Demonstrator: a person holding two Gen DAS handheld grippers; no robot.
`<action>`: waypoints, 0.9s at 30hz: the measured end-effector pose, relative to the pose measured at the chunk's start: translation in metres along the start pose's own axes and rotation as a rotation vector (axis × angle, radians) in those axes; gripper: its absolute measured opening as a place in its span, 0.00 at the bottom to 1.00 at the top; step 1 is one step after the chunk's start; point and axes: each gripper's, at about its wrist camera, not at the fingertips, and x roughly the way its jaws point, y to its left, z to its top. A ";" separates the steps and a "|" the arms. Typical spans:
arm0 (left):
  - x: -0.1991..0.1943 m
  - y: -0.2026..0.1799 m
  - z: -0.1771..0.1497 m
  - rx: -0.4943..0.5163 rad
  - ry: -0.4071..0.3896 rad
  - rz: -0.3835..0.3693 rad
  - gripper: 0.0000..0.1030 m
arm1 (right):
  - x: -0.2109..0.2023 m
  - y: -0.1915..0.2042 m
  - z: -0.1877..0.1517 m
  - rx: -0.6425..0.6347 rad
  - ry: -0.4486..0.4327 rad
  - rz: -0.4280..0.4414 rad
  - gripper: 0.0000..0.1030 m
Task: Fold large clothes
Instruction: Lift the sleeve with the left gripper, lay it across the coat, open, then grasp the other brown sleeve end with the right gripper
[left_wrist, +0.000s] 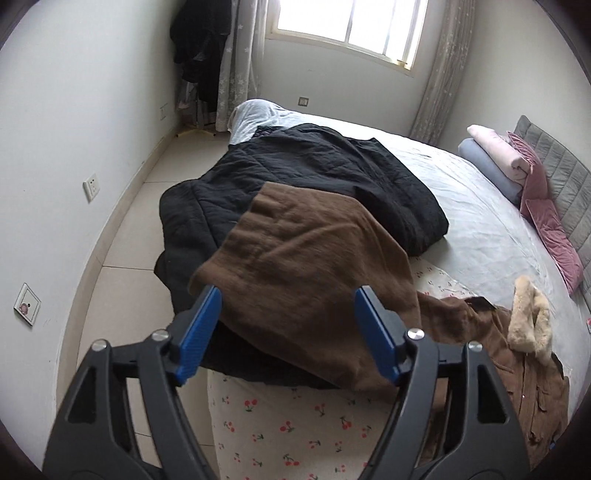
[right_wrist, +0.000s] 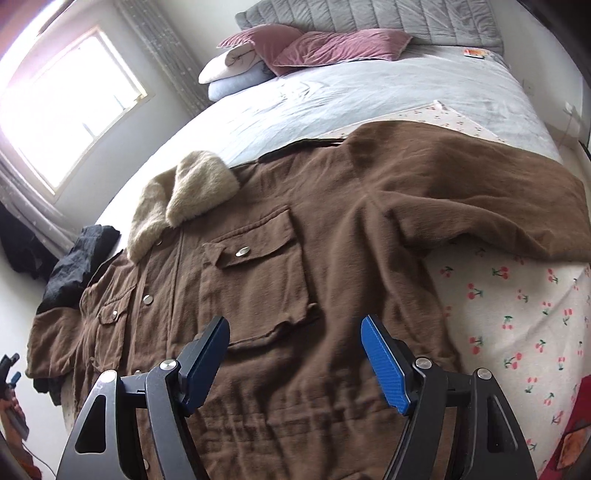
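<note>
Left side first: the left gripper (left_wrist: 288, 295) has its jaws spread wide with nothing pinched, hanging over a brown sleeve (left_wrist: 310, 266) that lies across a black quilted coat (left_wrist: 295, 177). Moving right, the brown jacket (right_wrist: 280, 280) is spread front-up on the bed (right_wrist: 354, 92), its fur collar (right_wrist: 184, 199) toward the window side and its other sleeve (right_wrist: 480, 192) stretched out right over the cherry-print sheet (right_wrist: 517, 325). The right gripper (right_wrist: 295, 325) is also wide apart and empty, hovering above the jacket's front near a chest pocket (right_wrist: 258, 273); touching or not, can't really tell.
</note>
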 end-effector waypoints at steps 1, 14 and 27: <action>-0.005 -0.009 -0.004 0.003 0.022 -0.039 0.80 | -0.005 -0.013 0.003 0.020 -0.012 -0.012 0.77; -0.069 -0.157 -0.084 0.202 0.160 -0.375 0.84 | -0.025 -0.228 0.008 0.570 -0.089 0.005 0.79; -0.052 -0.290 -0.161 0.330 0.280 -0.593 0.87 | -0.013 -0.281 0.081 0.619 -0.246 -0.027 0.09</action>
